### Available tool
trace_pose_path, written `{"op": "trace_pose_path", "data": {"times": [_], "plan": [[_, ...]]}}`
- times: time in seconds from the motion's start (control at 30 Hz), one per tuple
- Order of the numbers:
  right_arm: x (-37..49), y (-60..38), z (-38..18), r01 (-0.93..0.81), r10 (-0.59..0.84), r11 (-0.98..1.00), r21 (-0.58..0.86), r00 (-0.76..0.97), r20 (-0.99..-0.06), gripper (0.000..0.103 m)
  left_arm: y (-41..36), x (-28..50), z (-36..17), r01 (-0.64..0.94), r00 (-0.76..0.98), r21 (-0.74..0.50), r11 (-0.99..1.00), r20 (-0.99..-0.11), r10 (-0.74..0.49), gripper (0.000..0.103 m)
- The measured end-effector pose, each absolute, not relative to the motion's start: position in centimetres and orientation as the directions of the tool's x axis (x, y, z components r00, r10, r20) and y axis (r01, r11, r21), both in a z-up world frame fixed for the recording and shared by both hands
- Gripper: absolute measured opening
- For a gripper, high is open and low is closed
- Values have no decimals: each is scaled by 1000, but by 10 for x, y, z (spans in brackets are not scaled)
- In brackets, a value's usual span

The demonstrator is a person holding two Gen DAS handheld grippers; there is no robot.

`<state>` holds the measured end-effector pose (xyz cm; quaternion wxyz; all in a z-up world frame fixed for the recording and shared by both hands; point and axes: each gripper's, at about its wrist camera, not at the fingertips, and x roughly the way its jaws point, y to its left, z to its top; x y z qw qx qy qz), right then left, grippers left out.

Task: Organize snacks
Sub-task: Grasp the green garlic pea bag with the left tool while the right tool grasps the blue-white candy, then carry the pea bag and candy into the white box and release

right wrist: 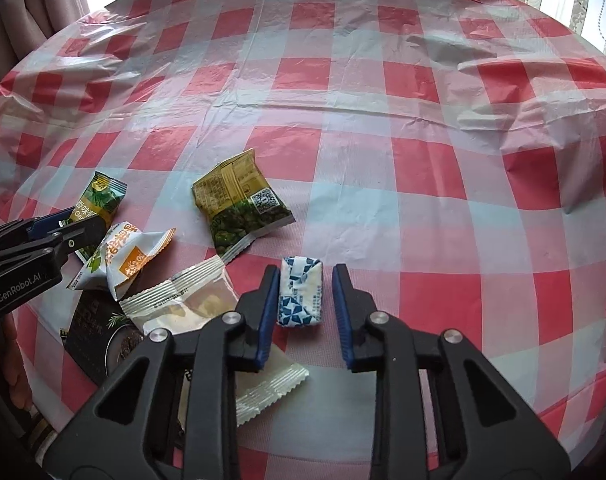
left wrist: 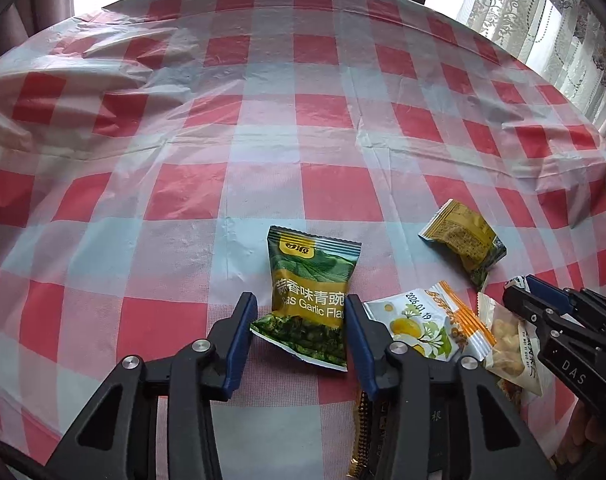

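Note:
My left gripper [left wrist: 301, 308] is open, its jaws astride the lower half of a green garlic-pea packet [left wrist: 313, 296] lying on the checked tablecloth [left wrist: 183, 192]; the packet also shows in the right wrist view [right wrist: 99, 198]. My right gripper [right wrist: 301, 280] is open around a small blue-and-white wrapped candy [right wrist: 300, 292], with a gap on each side. The right gripper also shows in the left wrist view [left wrist: 521, 292], the left gripper in the right wrist view [right wrist: 83, 222].
A second green-gold packet [right wrist: 241, 204] lies face down in the middle. An orange-and-white packet [right wrist: 123, 258], a clear packet [right wrist: 191, 304] and a black packet [right wrist: 97, 328] are piled between the grippers. Table edges curve around; curtains [left wrist: 543, 20] hang behind.

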<state>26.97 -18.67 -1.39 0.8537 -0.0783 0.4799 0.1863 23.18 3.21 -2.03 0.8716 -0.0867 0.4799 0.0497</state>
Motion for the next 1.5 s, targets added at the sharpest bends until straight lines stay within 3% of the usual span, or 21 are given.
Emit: {"op": "trace_pose_path", "data": {"times": [0.3,0.37,0.43,1.13,1.3,1.43,1.5], "plan": [[266,-201,-8,-366,251,928,67,482,-840,24,39,224,-13,-204,559,-137,969,-829,1,39],[263,-205,-4,-359,248,931,64,495,-833,24,39,220,-7,-215,575,-142,966,-818,8,33],[259,-210,0,-351,251,934,70,503,-827,24,40,217,-1,-223,590,-150,963,-808,11,21],[193,-268,31,-318,270,943,102,544,-795,24,55,161,-6,-245,561,-243,938,-825,-67,21],[177,-287,31,-300,255,949,99,543,-800,24,53,156,-9,-255,527,-218,942,-848,-54,33],[167,-303,33,-282,237,955,90,550,-801,24,50,158,-8,-267,515,-186,946,-857,-23,63],[162,-312,34,-268,221,960,78,559,-800,24,45,161,-7,-258,509,-184,949,-860,-29,64]]}}
